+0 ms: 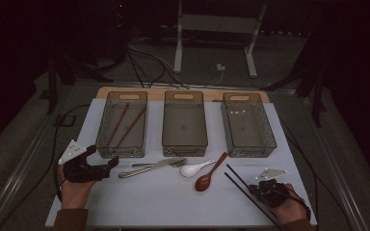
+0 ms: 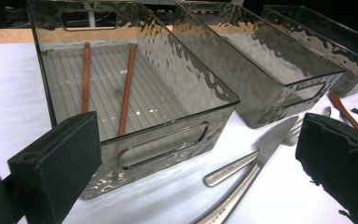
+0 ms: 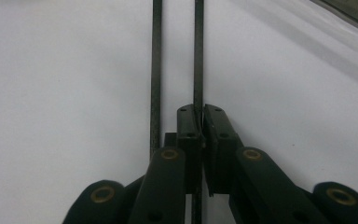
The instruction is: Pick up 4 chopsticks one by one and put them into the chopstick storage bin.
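Near the table's front right corner, the right gripper [image 3: 199, 114] has its jaws clamped on one black chopstick [image 3: 198, 51], so lifting it toward a bin [image 1: 248, 124] seems next; the left gripper [image 1: 107, 165] waits open.

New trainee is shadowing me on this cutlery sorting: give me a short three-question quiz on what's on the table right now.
1. True or false: the right tool is shut on one black chopstick.
2. Which bin holds the brown chopsticks: A left bin, B middle bin, C right bin?
3. What lies between the fork and the brown spoon?

Key: 1 true; 2 A; 3 the white spoon.
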Demonstrator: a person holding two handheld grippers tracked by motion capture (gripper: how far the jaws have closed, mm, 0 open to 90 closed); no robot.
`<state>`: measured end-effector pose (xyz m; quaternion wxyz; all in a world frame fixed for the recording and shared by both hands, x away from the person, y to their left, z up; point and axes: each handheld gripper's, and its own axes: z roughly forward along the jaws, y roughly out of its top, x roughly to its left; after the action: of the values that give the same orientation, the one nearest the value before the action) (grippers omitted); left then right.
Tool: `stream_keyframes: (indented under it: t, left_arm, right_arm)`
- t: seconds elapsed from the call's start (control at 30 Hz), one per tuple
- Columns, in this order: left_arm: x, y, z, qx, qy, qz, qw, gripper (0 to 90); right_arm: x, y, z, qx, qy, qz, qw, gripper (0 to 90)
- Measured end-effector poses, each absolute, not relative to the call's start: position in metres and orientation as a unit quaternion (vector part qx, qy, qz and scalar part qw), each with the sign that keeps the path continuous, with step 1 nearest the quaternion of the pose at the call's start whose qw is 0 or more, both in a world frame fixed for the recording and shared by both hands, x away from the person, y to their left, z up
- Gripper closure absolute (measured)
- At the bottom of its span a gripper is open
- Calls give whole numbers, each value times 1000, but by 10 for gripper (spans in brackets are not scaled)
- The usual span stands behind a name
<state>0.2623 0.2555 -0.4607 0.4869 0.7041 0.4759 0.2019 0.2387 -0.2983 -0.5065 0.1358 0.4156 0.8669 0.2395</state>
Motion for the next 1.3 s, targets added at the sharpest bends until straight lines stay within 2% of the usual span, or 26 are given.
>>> stream_keyframes:
  t: [0.63,1.03,1.3]
  left_arm:
    - [262,234,-458,709,462,182,502,14]
    - [269,180,-456,733,426,154,508,14]
    - [280,132,-450,742,396,124,527,14]
  right_arm:
    - [238,-302,-484,418,845,290,165,870]
    - [247,-283,-454,403,826,346,190,870]
    - [256,-253,-437,379,818,387,194,870]
